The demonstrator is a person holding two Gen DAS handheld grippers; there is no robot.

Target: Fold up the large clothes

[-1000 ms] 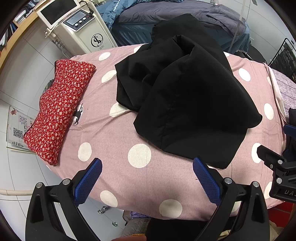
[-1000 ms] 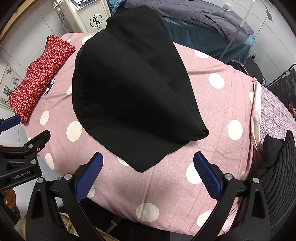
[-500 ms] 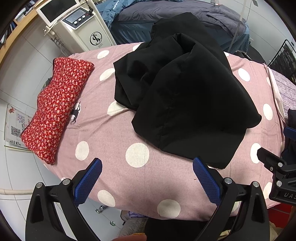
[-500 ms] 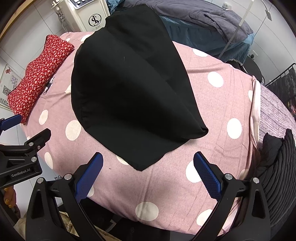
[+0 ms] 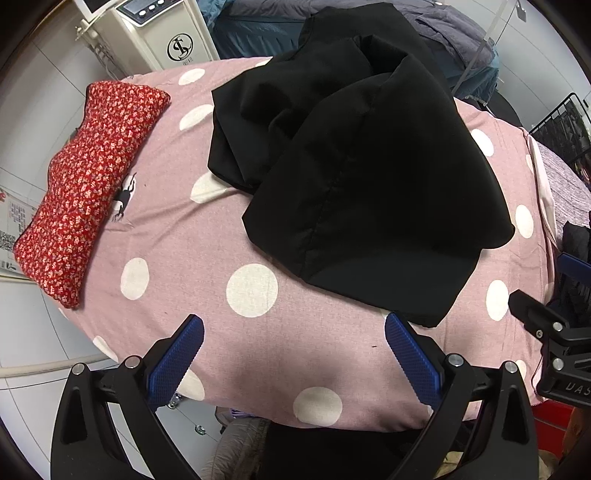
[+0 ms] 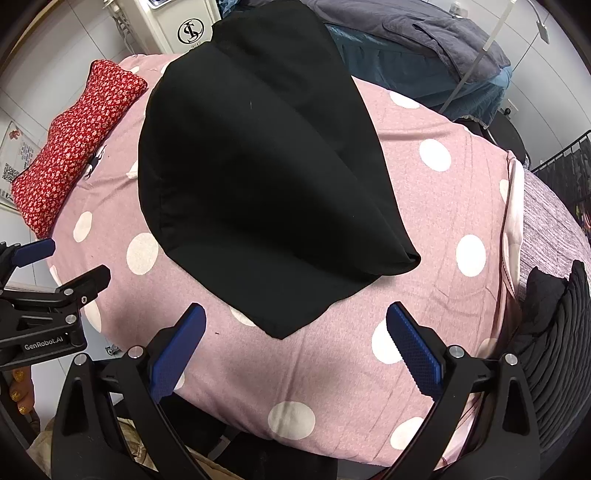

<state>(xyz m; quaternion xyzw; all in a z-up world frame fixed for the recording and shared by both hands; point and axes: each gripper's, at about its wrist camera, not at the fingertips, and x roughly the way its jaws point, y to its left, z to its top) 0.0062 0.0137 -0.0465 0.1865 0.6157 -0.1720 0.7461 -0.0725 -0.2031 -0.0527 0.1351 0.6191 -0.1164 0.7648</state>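
A large black garment (image 5: pixel 362 177) lies bunched in loose folds on the pink polka-dot bed (image 5: pixel 177 236); from the right wrist it shows as a smooth black mound (image 6: pixel 258 177) with a pointed corner toward me. My left gripper (image 5: pixel 293 350) hovers open over the bed's near edge, just short of the garment's front hem. My right gripper (image 6: pixel 295 339) is also open, its fingers either side of the pointed corner, holding nothing. Each gripper appears at the edge of the other's view.
A red floral pillow (image 5: pixel 85 184) lies along the bed's left side. A white machine (image 5: pixel 162 33) stands behind it. A second bed with grey and blue bedding (image 6: pixel 424 48) is at the back. Dark clothes (image 6: pixel 554 332) are piled at the right.
Both grippers have drifted slightly forward toward the garment. The garment itself has not moved and both grippers stay open.
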